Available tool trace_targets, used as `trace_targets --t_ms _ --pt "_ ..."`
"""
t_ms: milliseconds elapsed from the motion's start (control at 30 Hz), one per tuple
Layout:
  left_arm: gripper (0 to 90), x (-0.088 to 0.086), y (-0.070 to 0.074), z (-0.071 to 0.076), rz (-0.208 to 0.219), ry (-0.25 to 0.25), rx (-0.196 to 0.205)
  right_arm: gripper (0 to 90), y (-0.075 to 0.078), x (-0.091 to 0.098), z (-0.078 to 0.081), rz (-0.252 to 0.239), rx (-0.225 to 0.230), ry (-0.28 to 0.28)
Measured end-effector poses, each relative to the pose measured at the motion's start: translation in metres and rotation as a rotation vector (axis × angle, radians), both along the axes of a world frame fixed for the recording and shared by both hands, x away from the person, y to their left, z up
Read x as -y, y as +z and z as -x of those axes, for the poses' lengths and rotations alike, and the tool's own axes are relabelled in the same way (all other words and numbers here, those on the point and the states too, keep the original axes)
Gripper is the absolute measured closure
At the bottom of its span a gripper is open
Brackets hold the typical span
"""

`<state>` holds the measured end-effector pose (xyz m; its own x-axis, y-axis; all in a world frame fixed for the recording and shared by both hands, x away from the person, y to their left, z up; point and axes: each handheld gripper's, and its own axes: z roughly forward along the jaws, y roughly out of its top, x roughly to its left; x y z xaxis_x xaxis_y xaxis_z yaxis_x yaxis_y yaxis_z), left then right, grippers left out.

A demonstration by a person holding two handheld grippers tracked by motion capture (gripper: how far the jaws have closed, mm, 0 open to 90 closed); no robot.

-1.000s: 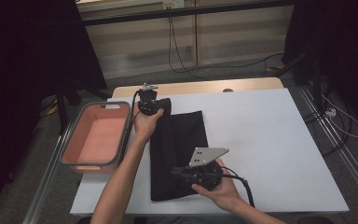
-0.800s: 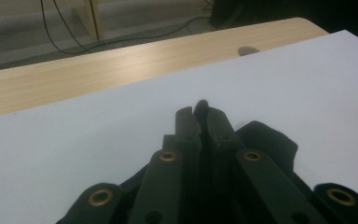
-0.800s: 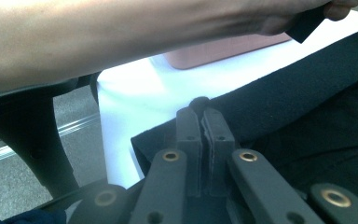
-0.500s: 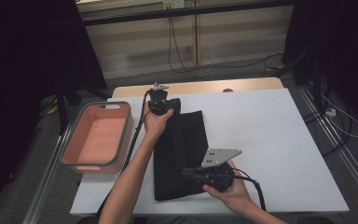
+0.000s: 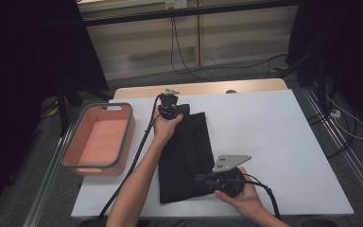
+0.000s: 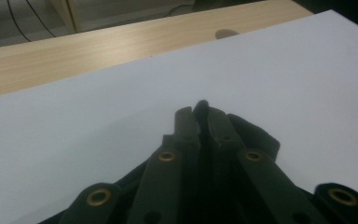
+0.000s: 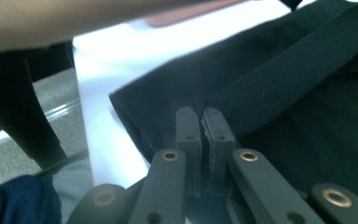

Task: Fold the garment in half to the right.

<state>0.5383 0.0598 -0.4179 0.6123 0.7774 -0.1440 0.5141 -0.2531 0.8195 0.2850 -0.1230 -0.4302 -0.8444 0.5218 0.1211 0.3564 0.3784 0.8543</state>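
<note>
A long black folded cloth garment [image 5: 185, 156] lies flat on the white desk [image 5: 274, 142], left of the middle, running from near the far edge down towards the near edge. The left hand-held gripper [image 5: 172, 108] sits at the garment's far end, its jaws pressed together on a small peak of the black fabric, as the left gripper view shows [image 6: 204, 122]. The right hand-held gripper [image 5: 203, 178], with a grey three-cornered plate on top, is at the garment's near end, close to the near edge of the desk; in the right gripper view its jaws are pinched on the fabric beside a raised band or seam [image 7: 204, 126]. A black cable trails from each gripper towards the near edge.

The desk's top is plain matt white, bare to the right of the garment. Along its far edge a strip of light wood [image 5: 203, 88] shows, with a small round hole in it. Beside the desk's left edge stands a rectangular salmon-pink plastic tub with a grey rim [image 5: 99, 137], well apart from the garment.

Metal rails [image 5: 340, 142] run along both sides of the desk. Beyond the far edge is a grey floor with loose black cables [image 5: 179, 52] hanging and lying across it, and a pale panelled wall. The room's left and right sides are in deep shadow.
</note>
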Motion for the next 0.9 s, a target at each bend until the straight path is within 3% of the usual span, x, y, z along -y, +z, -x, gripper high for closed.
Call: trace_targets --t_ms 300,467,733,867,900 --pt "84.5 0.009 -0.005 -0.001 -0.006 -0.022 -0.004 87.0 0.004 0.008 0.003 0.029 -0.002 0.013" --pt "84.5 0.012 -0.006 -0.001 -0.006 -0.026 -0.007 87.0 -0.004 0.019 0.003 0.044 -0.025 -0.001" --pt "84.0 0.021 -0.012 -0.002 0.0 -0.022 -0.02 86.9 -0.008 0.019 0.003 0.074 -0.037 0.01" --pt "78.2 0.018 -0.011 0.0 -0.007 -0.045 -0.011 86.1 -0.011 0.021 0.001 0.086 -0.049 0.009" --pt "74.9 0.018 -0.01 0.0 0.017 -0.038 -0.015 85.9 -0.012 0.022 0.0 0.093 -0.059 0.015"
